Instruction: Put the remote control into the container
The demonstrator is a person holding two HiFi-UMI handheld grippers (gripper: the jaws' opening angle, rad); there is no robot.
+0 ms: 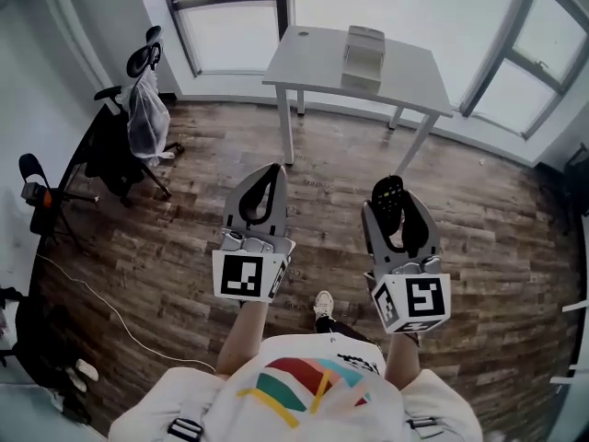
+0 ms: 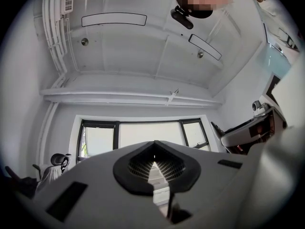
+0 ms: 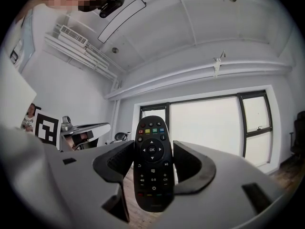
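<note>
While the right gripper [image 3: 153,148] is raised in front of the person, its jaws pinch the remote [image 3: 152,163] between them. The dark pads [image 3: 116,163] press on its two long sides. The remote stands roughly upright along the jaws with its button face toward that gripper's camera. Its top end, with a row of coloured keys, reaches past the jaw tips, and its rounded lower end hangs down between the jaw roots.

From the head view, the remote's black end shows just above the right jaws. The left gripper [image 2: 155,161] is held beside the right one at about the same height, and the two are apart. Its jaws are pressed together, leaving only a thin slit, and they carry nothing.

Both grippers hover over a wood floor [image 1: 184,219], and a shoe [image 1: 323,304] shows below between them. Farther on, a white table [image 1: 313,53] stands by the windows [image 1: 230,26]. The pale container [image 1: 363,55] rests on its top toward the right side, well apart from the remote and both grippers. What is inside it cannot be told from here. A black chair [image 1: 124,136] with a light cloth draped over it stands at the left, near the wall.
</note>
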